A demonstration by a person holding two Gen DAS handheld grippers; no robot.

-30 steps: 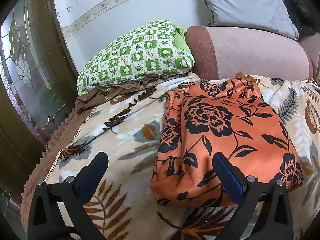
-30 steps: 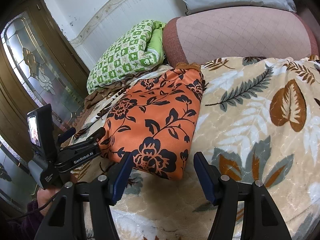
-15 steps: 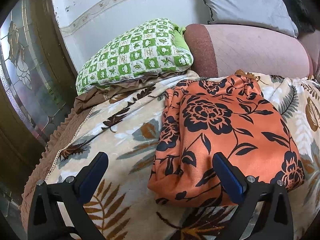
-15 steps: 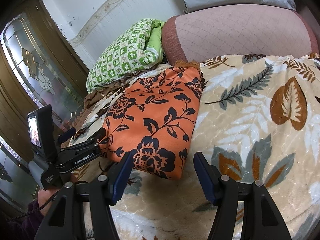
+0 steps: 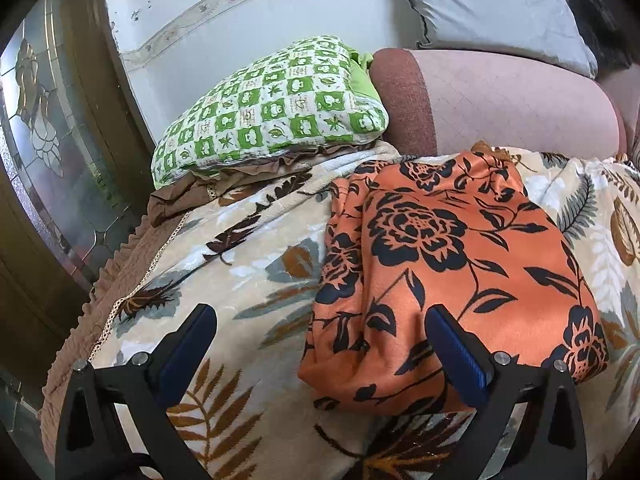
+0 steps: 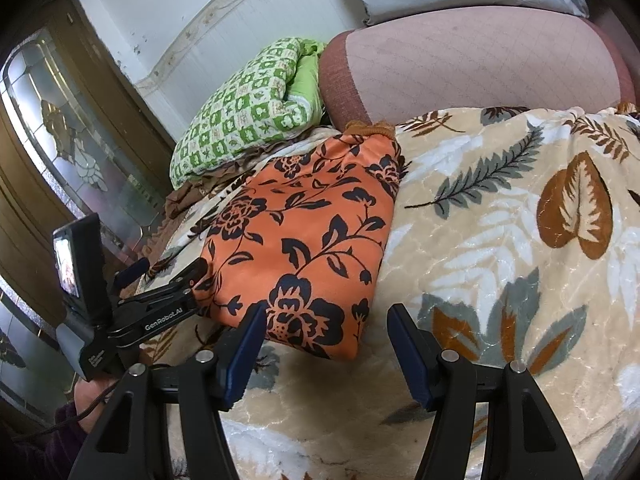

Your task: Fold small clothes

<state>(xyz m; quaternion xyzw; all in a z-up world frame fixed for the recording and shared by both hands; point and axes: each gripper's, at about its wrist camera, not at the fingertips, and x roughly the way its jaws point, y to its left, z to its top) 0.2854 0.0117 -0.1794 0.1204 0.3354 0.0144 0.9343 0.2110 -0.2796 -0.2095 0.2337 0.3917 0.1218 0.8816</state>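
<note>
An orange garment with black flowers [image 5: 448, 264] lies folded in a long rectangle on a leaf-patterned blanket [image 5: 240, 280]; it also shows in the right wrist view [image 6: 304, 240]. My left gripper [image 5: 320, 344] is open and empty, hovering at the garment's near left corner, its right finger over the cloth. In the right wrist view the left gripper [image 6: 168, 280] sits at the garment's left edge. My right gripper [image 6: 324, 340] is open and empty, just in front of the garment's near right corner.
A green checkered pillow [image 5: 272, 112] lies at the back left. A pink bolster [image 5: 500, 108] runs along the back with a grey pillow [image 5: 492, 4] above it. A glass-panelled door [image 5: 44, 152] stands to the left, past the bed's edge.
Both grippers have eased slightly forward and down toward the garment. The garment has not moved and both jaws stay open.
</note>
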